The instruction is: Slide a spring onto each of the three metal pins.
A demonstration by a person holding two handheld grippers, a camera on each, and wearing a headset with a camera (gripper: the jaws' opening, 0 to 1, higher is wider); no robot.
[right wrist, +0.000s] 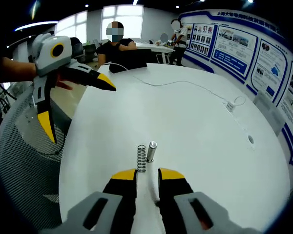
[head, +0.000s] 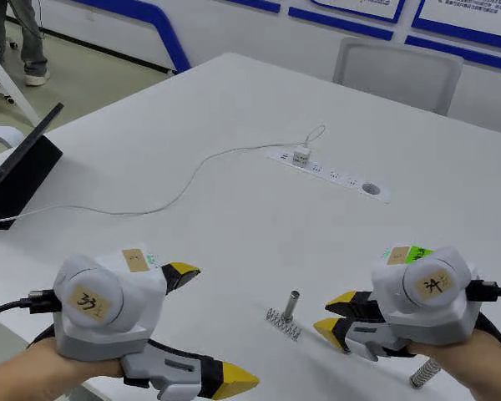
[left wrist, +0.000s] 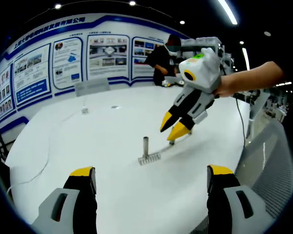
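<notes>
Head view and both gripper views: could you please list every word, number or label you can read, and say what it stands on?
"33", as it seems: big sticker on the left gripper.
"34", as it seems: matching sticker on the right gripper.
Smaller stickers atop both grippers: too small to read.
Wall posters: print too blurred to read.

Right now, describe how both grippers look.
Left gripper: rounded pale grey housing, tan label handwritten 33, black cable at the back. Right gripper: same housing and cable, its own tan label, green sticker on top. Both carry black tongs with yellow tips.
</notes>
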